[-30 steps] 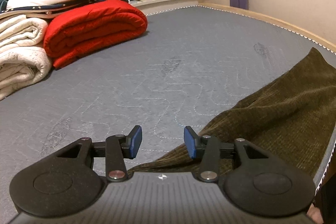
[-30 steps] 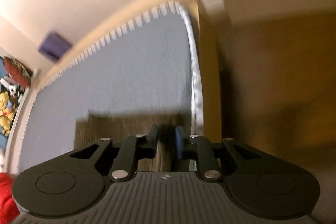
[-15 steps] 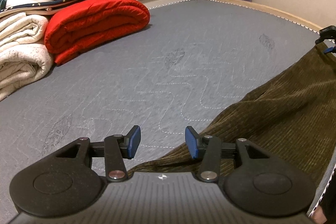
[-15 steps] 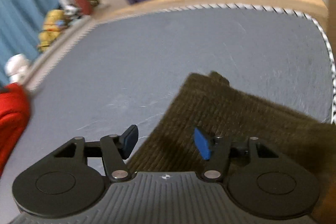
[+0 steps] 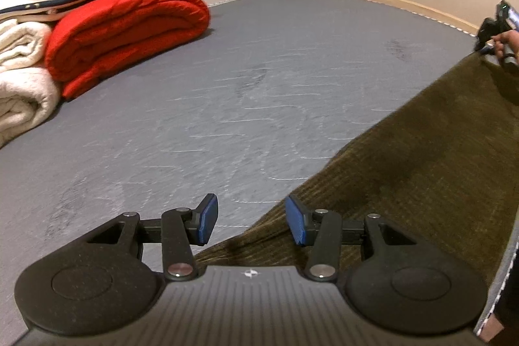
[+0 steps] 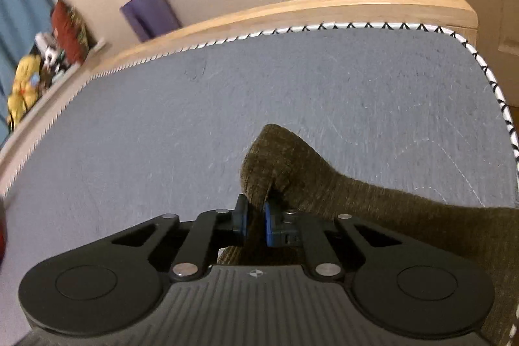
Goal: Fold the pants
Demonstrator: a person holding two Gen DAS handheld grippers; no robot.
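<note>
Presently closing: right claw (image 6: 254, 224), blue pads pinching a raised corner of the olive-brown ribbed corduroy pants (image 6: 373, 209), spread along the near edge of the grey quilted mattress (image 5: 259, 93). Left claw (image 5: 249, 222) about half open, empty, hovering over the pants' other end with fabric edge below the gap. For a clean fold: lower left claw until both pads straddle the fabric edge, then close fully before lifting. Lift both ends together, keep cloth taut, avoid dragging. Keep well apart from the rolled red blanket (image 5: 126, 31) and cream quilts (image 5: 22, 86).
</note>
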